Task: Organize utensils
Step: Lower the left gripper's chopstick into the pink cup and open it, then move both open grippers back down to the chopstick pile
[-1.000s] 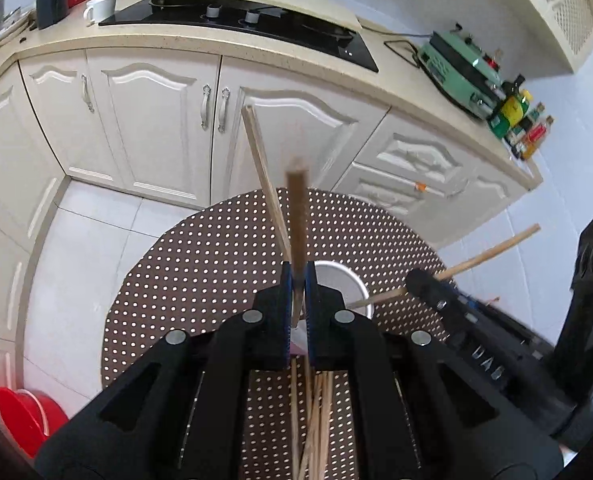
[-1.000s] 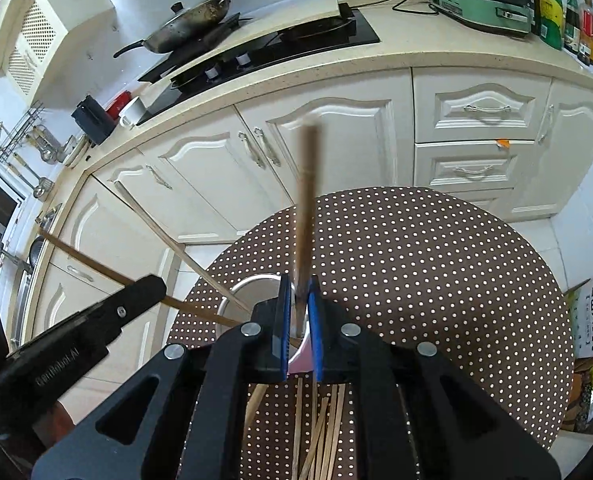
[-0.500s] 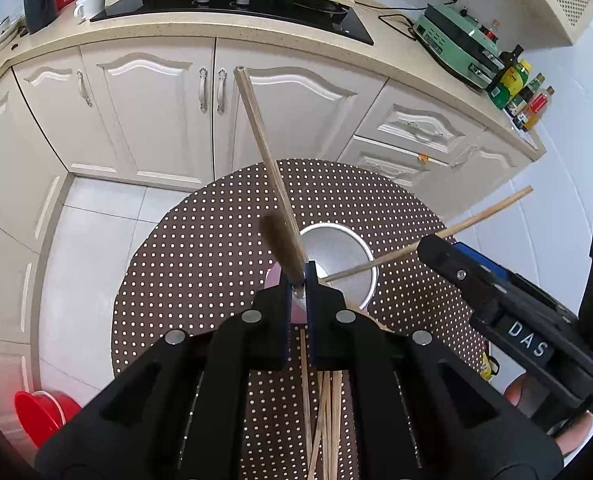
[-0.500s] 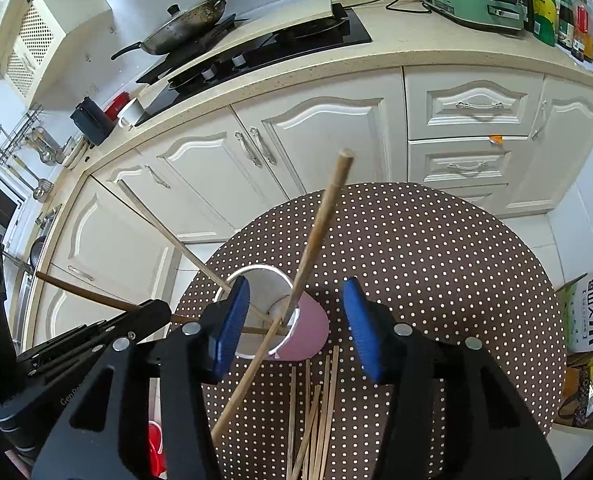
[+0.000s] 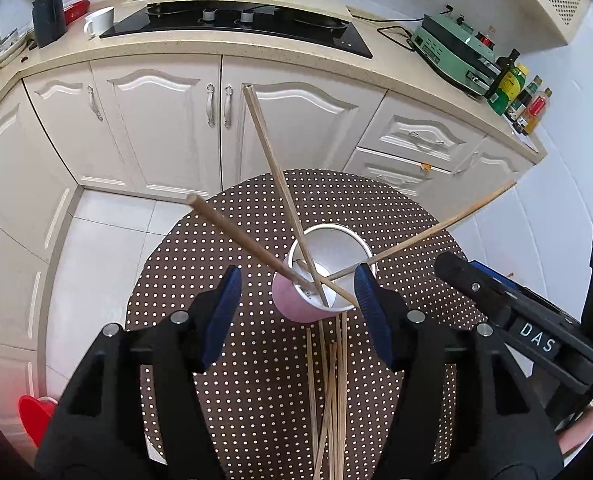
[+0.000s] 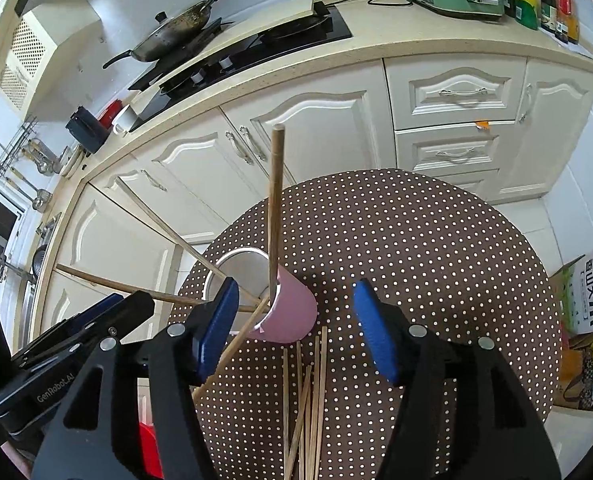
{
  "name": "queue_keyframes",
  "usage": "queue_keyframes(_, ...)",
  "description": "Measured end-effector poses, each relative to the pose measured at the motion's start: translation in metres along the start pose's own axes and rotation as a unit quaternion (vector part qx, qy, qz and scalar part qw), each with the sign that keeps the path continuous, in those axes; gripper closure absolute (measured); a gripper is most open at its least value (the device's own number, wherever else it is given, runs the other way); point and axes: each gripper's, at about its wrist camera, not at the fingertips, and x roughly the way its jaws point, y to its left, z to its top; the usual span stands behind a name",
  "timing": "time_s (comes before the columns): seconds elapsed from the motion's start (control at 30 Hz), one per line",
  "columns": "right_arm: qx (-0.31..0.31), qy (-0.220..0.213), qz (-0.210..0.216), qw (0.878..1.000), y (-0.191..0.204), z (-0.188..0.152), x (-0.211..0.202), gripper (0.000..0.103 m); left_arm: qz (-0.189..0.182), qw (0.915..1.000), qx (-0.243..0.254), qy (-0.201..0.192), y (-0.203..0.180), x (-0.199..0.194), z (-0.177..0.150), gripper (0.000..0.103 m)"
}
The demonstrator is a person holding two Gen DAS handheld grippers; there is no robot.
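Observation:
A pink cup (image 5: 296, 304) with a white inside stands on the round brown dotted table (image 5: 224, 264). Several wooden chopsticks (image 5: 272, 168) lean in it, fanning out over its rim. More chopsticks (image 5: 332, 384) lie loose on the table just in front of the cup. My left gripper (image 5: 298, 304) is open and empty, its blue pads (image 5: 226, 312) on either side of the cup. My right gripper (image 6: 294, 320) is open and empty, above the cup (image 6: 288, 312) and the loose chopsticks (image 6: 308, 392). A chopstick (image 6: 274, 208) stands nearly upright in the cup.
White kitchen cabinets (image 5: 168, 128) and a counter with a black hob (image 5: 236, 24) lie beyond the table. A red bin (image 5: 36, 416) sits on the floor at left. A cardboard box (image 6: 588, 304) stands right of the table. The other gripper's body (image 5: 528, 336) is close at right.
The left gripper was shut on a chopstick and has opened; that chopstick now leans in the cup. The right gripper let its chopstick go earlier and has stayed open.

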Motion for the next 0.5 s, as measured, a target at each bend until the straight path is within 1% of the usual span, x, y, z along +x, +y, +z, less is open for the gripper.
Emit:
queue_keyframes(0.17, 0.004, -0.005, 0.003, 1.0, -0.002, -0.002, -0.008, 0.045, 0.0, 1.0, 0.0, -0.005, -0.001, -0.007, -0.003, 0.044)
queue_keyframes(0.37, 0.008, -0.012, 0.004, 1.0, -0.005, -0.005, -0.017, 0.039, -0.002, 0.9999, -0.001, -0.011, -0.005, -0.017, -0.009, 0.042)
queue_keyframes(0.5, 0.011, -0.013, 0.002, 1.0, -0.008, -0.01, -0.022, 0.033, -0.002, 0.9999, -0.004, -0.012, -0.005, -0.021, -0.014, 0.04)
